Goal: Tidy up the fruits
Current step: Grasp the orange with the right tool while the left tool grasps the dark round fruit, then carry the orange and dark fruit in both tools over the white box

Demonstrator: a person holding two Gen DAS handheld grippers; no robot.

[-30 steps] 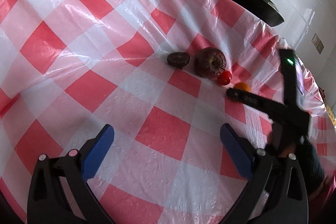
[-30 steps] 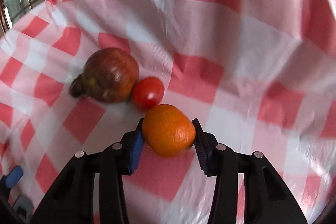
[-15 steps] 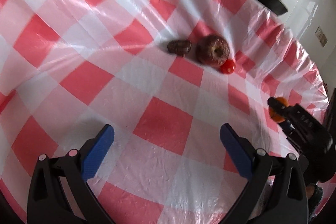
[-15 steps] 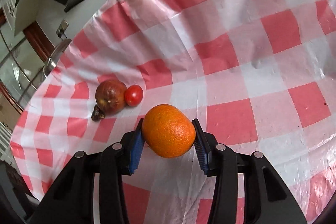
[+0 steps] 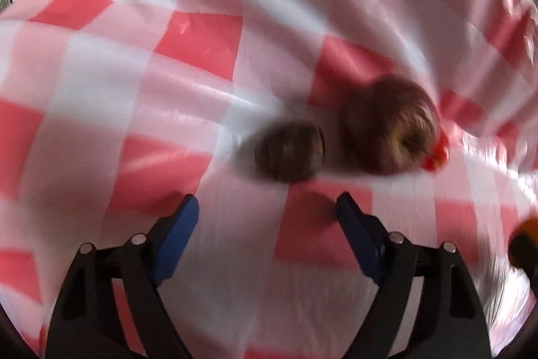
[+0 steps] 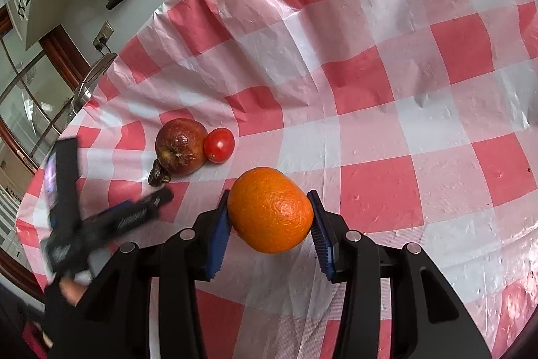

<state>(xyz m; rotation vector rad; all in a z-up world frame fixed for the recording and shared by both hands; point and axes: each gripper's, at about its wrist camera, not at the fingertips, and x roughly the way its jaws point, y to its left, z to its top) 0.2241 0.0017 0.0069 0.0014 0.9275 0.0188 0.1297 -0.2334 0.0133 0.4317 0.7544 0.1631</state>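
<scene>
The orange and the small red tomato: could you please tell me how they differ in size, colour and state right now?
The orange is much bigger than the tomato. The orange is orange with a pebbled skin; the tomato is red, smooth and glossy. The orange is clamped in the right gripper, while the tomato lies on the checked tablecloth, touching the wrinkled apple. Both are roundish fruits.
</scene>
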